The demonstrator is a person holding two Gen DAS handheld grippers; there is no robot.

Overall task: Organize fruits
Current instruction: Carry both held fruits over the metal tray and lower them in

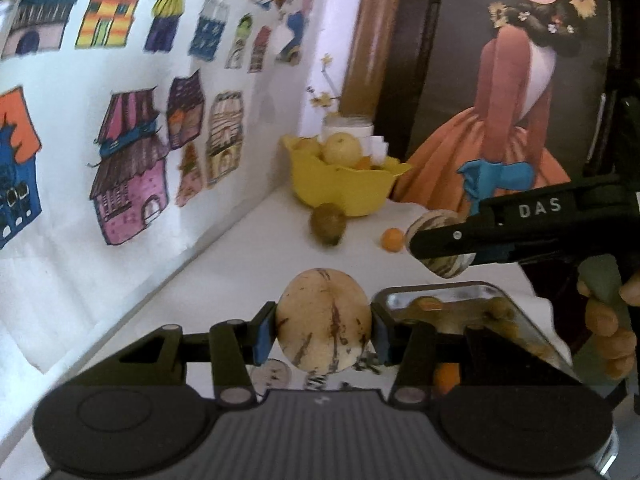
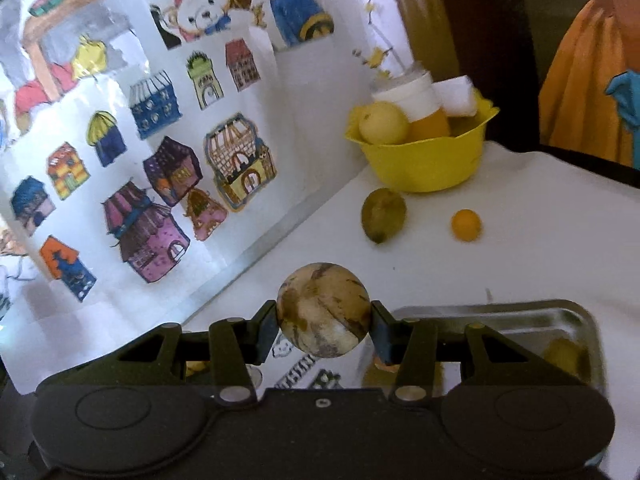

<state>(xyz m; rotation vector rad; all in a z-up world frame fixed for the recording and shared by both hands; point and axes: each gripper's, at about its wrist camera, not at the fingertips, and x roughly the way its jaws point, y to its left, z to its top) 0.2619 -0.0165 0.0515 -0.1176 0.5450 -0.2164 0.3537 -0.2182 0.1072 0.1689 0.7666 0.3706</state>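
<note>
My left gripper (image 1: 323, 326) is shut on a pale striped melon (image 1: 323, 320) and holds it above the white table. My right gripper (image 2: 323, 318) is shut on a second striped melon (image 2: 323, 314); from the left wrist view it shows at the right (image 1: 442, 250), still gripping that melon (image 1: 436, 222). A green kiwi (image 2: 383, 215) and a small orange (image 2: 466, 225) lie on the table in front of a yellow bowl (image 2: 424, 160) holding a pale round fruit (image 2: 383, 122). A metal tray (image 2: 568, 320) with small fruits sits at the lower right.
A wall with house drawings (image 2: 160, 160) runs along the left of the table. A white cup (image 2: 416, 92) stands in the bowl. A dark poster of a girl in an orange dress (image 1: 500, 120) stands behind the table. A hand (image 1: 612, 320) holds the right gripper.
</note>
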